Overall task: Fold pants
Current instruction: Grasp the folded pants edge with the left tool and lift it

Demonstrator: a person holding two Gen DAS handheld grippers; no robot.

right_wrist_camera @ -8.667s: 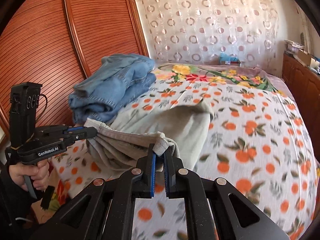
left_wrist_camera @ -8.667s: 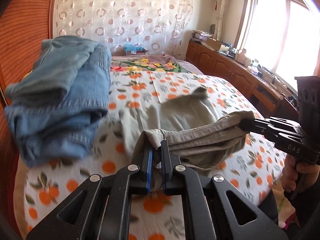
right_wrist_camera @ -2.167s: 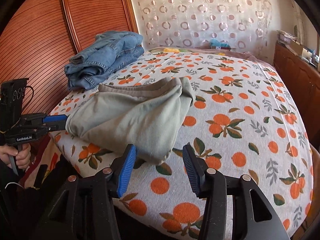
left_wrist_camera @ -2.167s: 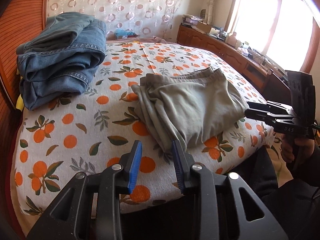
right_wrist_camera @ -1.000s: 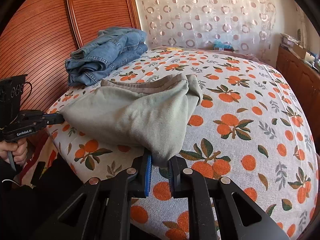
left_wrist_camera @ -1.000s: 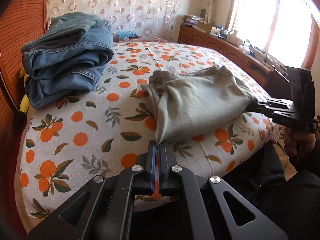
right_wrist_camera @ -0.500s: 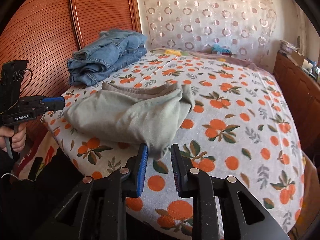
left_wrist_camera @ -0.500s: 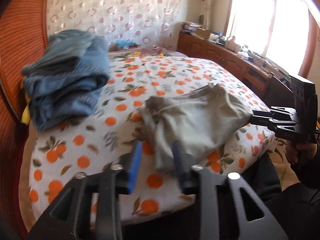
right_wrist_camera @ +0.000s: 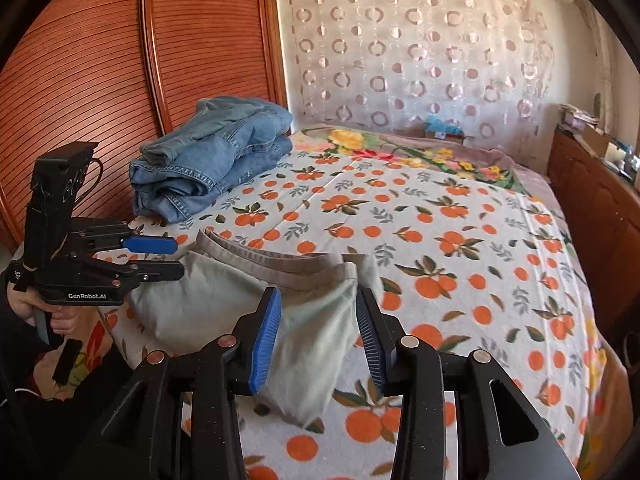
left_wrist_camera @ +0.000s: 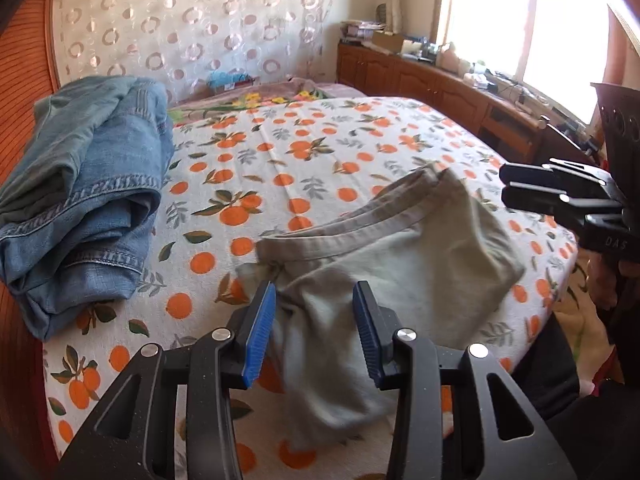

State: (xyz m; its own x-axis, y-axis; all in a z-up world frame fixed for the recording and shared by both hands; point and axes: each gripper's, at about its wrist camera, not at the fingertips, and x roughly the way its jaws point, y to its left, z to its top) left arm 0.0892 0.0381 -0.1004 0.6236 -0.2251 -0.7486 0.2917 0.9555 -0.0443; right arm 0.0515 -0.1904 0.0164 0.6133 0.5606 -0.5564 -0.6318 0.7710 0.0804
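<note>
Flanking folded pants (left_wrist_camera: pixel 404 256), open bedspread (left_wrist_camera: pixel 320 148).

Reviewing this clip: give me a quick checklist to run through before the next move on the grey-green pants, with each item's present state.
1. Left gripper released: ok, jaws open; they have just been opening, pads clear of cloth.
2. Right gripper released: ok, jaws have just been opening, nothing pinched.
3. Grey-green cotton pants lying on the orange-print bedsheet: ok.
4. Fold neat: not ok, near corner bunched, edges uneven.
5. Pants clear of the folded blue denim jeans: ok, apart.
6. Near corner fully on the bed: cannot tell.
</note>
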